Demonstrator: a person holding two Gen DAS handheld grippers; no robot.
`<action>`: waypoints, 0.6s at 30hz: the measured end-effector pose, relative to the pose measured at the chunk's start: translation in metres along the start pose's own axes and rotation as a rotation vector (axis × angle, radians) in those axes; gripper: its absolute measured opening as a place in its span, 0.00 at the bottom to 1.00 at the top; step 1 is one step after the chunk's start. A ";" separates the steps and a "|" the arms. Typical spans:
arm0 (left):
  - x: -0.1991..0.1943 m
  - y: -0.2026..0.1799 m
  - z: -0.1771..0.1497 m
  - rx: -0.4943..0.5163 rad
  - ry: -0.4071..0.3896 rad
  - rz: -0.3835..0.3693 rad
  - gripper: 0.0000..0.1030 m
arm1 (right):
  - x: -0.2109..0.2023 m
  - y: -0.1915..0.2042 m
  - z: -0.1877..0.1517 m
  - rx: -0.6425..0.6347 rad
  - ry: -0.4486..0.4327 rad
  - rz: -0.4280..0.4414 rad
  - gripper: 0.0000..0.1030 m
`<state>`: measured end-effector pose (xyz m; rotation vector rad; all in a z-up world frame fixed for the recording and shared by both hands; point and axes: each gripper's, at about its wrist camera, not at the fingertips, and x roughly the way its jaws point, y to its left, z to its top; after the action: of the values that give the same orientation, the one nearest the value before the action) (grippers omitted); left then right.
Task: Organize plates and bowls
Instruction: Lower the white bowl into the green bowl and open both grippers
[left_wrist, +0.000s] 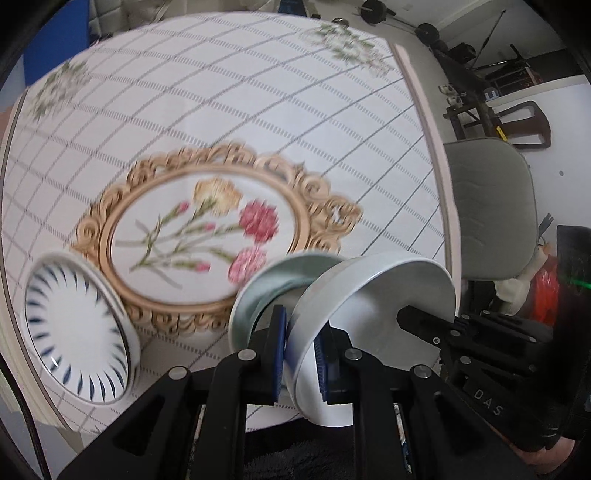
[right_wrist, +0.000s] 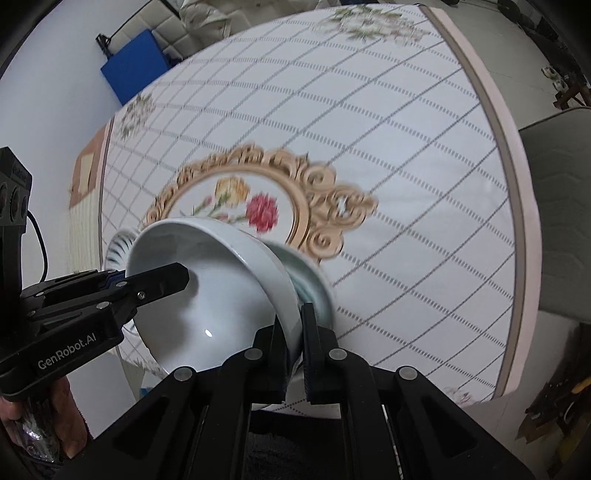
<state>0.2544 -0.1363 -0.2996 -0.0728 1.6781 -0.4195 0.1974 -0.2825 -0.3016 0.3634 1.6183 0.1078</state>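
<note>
You carry the white bowl (right_wrist: 221, 295) above the table (right_wrist: 406, 184), left gripper (left_wrist: 301, 354) and right gripper (right_wrist: 295, 347) both clamped on its rim. The striped bowl (left_wrist: 77, 332) and pale-green dish (left_wrist: 258, 291) remain unstacked.

White bowl (left_wrist: 373, 295): plain, glossy, tipped steeply on edge in lower middle of left wrist frame, rim pinched at two spots, interior facing right. Same bowl fills lower left of right wrist frame (right_wrist: 221, 288), opening facing left.
Pale green dish (left_wrist: 266, 291): just behind white bowl, tilted, partly hidden; contact unclear.
Blue-striped bowl (left_wrist: 77, 332): white, dark blue radial strokes inside, lower left, on surface near its edge.
</note>
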 end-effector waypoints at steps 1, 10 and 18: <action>0.003 0.003 -0.005 -0.002 0.004 0.002 0.12 | 0.003 0.001 -0.004 -0.002 0.004 -0.001 0.07; 0.034 0.014 -0.025 -0.017 0.038 0.018 0.12 | 0.034 0.002 -0.022 0.004 0.034 -0.028 0.06; 0.056 0.021 -0.026 -0.036 0.068 0.022 0.12 | 0.052 -0.002 -0.022 0.002 0.051 -0.055 0.07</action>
<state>0.2250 -0.1266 -0.3570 -0.0671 1.7518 -0.3784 0.1734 -0.2651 -0.3502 0.3199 1.6778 0.0738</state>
